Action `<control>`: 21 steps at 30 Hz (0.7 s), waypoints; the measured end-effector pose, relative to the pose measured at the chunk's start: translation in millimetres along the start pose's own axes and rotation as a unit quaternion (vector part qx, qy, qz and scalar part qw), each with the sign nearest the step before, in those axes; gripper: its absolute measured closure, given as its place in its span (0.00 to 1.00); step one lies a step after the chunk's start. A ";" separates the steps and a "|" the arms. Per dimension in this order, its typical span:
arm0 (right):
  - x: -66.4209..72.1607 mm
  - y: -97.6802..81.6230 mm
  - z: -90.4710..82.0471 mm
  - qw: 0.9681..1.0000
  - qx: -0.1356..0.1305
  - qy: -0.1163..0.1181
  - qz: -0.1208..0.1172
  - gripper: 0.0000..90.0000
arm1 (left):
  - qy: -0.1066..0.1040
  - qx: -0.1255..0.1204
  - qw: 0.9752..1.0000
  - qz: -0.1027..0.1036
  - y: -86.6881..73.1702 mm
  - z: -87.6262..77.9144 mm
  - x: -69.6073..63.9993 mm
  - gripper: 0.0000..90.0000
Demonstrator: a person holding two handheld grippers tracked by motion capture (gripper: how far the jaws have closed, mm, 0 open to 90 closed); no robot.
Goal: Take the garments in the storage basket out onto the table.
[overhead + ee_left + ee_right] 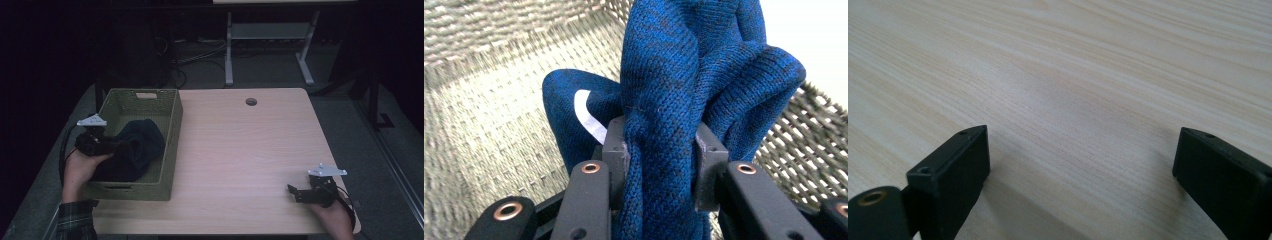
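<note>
A dark blue knitted garment (137, 145) lies bunched in a green woven basket (172, 145) at the table's left. My left gripper (117, 147) reaches into the basket from its left side and is shut on a thick fold of the blue knit (664, 125), which bulges up between the two black pads (616, 150). A white label (589, 117) shows on the cloth behind the fold. My right gripper (295, 192) rests low over the bare wood near the table's front right corner. Its jaws stand wide apart (1080, 165) with nothing between them.
The light wooden table (240, 150) has a round cable hole (251, 101) near its far edge. The basket's woven walls (499, 60) close around the left gripper. Behind the table are a white desk frame (270, 45) and cables on a dark floor.
</note>
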State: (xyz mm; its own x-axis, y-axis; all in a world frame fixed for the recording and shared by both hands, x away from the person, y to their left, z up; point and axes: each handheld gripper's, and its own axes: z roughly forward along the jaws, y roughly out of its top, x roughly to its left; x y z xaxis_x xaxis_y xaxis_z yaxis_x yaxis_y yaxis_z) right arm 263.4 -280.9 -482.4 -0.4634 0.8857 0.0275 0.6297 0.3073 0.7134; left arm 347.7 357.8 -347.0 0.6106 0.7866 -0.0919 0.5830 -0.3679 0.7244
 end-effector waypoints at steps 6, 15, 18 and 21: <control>0.0 0.0 0.0 1.000 0.000 0.000 0.000 0.09 | -0.003 -0.032 0.999 -0.006 2.1 -12.9 -0.6 0.74; 0.0 0.0 0.0 1.000 0.000 0.000 0.000 0.09 | 0.000 -0.070 0.997 -0.016 7.3 -25.0 -5.0 0.74; 0.0 0.0 0.0 1.000 0.000 0.000 0.000 0.09 | 0.000 -0.078 0.997 -0.019 8.4 -25.3 -5.4 0.74; 0.0 0.0 0.0 1.000 0.000 0.000 0.000 0.09 | -0.003 -0.086 0.996 -0.021 10.7 -25.5 -5.8 0.75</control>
State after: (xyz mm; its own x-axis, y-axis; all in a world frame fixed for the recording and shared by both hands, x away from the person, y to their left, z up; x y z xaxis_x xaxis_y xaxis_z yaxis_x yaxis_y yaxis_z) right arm 263.4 -280.9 -482.5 -0.4634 0.8857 0.0274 0.6295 0.3073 0.7137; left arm 336.7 362.0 -321.3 0.5916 0.7958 -0.1290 0.5076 -0.2434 0.8265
